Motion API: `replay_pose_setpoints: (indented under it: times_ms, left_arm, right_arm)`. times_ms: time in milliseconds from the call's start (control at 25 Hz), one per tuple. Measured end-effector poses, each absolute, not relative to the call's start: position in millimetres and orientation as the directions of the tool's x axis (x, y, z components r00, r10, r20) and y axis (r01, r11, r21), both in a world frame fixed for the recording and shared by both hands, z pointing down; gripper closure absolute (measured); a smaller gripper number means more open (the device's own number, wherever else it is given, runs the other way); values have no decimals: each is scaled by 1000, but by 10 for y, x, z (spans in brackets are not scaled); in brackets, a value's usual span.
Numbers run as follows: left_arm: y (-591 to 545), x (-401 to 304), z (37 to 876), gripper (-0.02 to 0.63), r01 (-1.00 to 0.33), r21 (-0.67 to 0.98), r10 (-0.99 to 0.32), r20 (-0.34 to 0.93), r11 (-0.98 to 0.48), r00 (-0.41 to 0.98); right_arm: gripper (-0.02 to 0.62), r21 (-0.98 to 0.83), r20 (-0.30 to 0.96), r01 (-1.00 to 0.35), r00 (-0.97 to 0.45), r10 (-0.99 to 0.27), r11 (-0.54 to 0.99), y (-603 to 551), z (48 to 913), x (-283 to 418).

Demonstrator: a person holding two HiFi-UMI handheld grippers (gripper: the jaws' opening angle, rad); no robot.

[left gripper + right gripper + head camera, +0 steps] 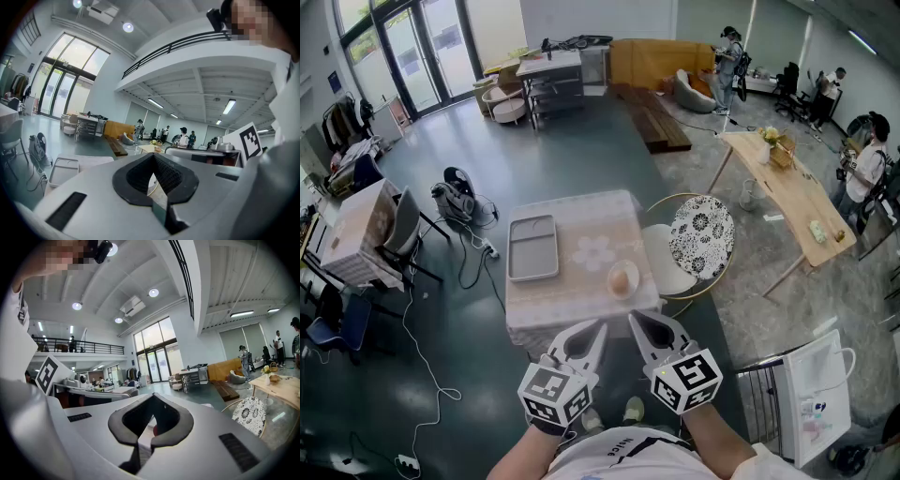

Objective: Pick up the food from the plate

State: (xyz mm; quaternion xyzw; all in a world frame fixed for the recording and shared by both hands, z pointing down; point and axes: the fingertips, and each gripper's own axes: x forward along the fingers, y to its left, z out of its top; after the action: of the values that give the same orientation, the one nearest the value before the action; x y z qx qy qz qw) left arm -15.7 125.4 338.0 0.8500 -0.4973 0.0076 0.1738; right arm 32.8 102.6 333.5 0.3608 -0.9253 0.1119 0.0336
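Food (621,277) is sitting on its plate (631,292) at the table's (581,220) near right corner in the head view, while a tray (532,247) is lying on the table's left side. The left gripper (598,328) and right gripper (635,321) are hovering just short of the table's near edge. The left gripper view is showing its jaws clenched together on nothing. The right gripper view is showing the same: jaws pressed together, empty. The approach is only starting, I judge. Next, one gripper needs to open and reach forward over the table to straddle the food.
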Motion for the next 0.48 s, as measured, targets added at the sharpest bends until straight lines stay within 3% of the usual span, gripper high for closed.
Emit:
replay_pose_setpoints:
  times_ms: [480]
  left_arm:
    - [1275,10,3389,601,-850,284,-844,185,-444,503]
  right_arm:
    - [581,-197,125,-663,-748,-652,722,1053,3332,489]
